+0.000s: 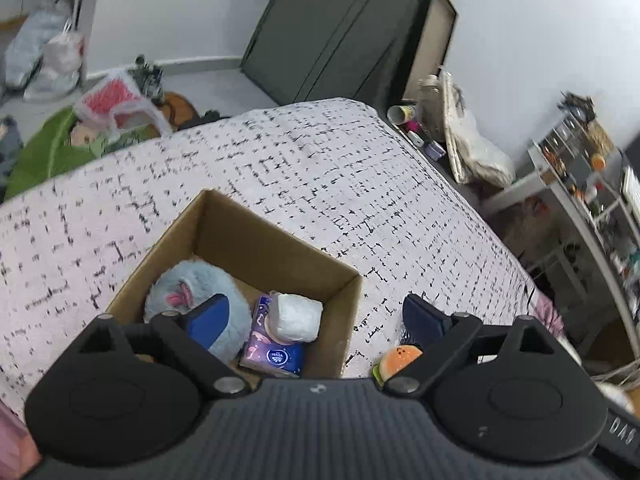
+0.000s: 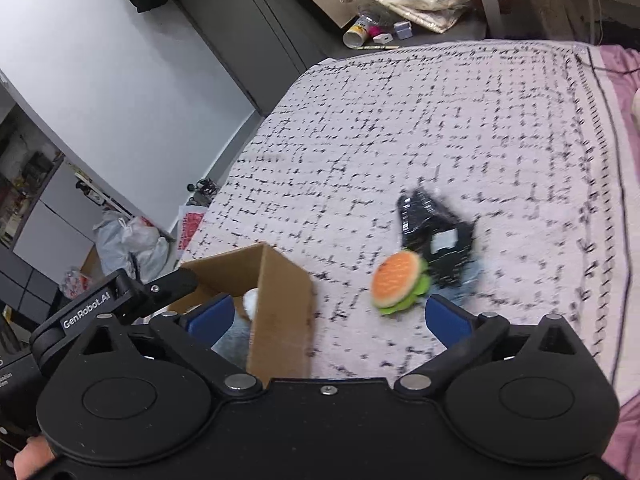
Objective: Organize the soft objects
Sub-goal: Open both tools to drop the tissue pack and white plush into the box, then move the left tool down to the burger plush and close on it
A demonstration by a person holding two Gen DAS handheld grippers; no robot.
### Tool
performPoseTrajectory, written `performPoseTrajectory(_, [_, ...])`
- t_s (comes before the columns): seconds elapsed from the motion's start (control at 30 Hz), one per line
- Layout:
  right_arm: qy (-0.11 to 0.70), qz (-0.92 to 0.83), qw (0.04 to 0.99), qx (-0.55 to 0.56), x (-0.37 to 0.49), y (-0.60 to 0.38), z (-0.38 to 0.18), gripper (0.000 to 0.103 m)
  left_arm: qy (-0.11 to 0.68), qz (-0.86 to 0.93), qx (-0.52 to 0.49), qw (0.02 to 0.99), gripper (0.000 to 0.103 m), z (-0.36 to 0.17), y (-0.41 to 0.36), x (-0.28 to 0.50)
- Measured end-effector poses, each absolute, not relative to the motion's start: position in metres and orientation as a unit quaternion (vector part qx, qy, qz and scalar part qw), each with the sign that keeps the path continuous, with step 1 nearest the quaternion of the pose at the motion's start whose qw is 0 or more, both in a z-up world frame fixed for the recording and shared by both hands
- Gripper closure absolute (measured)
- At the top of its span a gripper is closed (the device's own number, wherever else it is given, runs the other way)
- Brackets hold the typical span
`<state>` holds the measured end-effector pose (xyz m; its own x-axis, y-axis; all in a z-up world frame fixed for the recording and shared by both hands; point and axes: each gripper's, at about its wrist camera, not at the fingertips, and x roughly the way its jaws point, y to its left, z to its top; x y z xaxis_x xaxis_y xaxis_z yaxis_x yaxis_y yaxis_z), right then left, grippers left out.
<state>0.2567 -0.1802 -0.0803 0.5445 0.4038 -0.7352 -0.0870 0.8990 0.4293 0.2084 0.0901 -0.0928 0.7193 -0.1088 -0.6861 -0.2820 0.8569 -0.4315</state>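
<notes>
Pale pink bedspread (image 1: 320, 168) with a broken black grid covers the bed I am working over; past its far edge I see grey wardrobe doors (image 1: 320, 32), a white wall, bags and clutter on the floor, and a shelving unit (image 1: 580, 184) off to the side. On the cover sits an open cardboard box (image 1: 256, 240). Inside it I can make out a fluffy grey-blue plush (image 1: 192, 292), a white wrapped pack (image 1: 298, 316) and a purple tissue packet (image 1: 276, 350) lying partly under that pack.

My left gripper (image 1: 320, 316) hangs above the box's near corner with its jaws spread wide and nothing between them: one blue pad is over the plush, the other over the bedspread outside the box.

My right gripper (image 2: 326, 314) is likewise wide apart and empty, straddling the box's outer wall. Ahead of it a burger-shaped soft toy (image 2: 400, 282) lies on the cover just beside a black packet (image 2: 436, 240); both are blurred and neither touches the pads. From the left wrist the burger peeks out under the finger linkage.
</notes>
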Motion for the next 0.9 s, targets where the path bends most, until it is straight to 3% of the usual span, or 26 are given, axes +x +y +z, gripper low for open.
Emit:
performPoseTrajectory(0.3, [0.470,0.146,0.854,0.165,0.259,-0.212,-0.078,0.000,0.392,0.027,-0.193,0.899,0.004,-0.084,0.055,0.207])
performPoseTrajectory(0.8, [0.481,0.104,0.822,0.288,0.261,-0.272,-0.141,0.001,0.424,-0.032,-0.100,0.900,0.005,-0.090,-0.004,0.216])
performPoseTrajectory(0.9, [0.481,0.108,0.818,0.295,0.262,-0.274,-0.149,0.007,0.432,-0.032,-0.091,0.896,0.007,-0.096,-0.012,0.220])
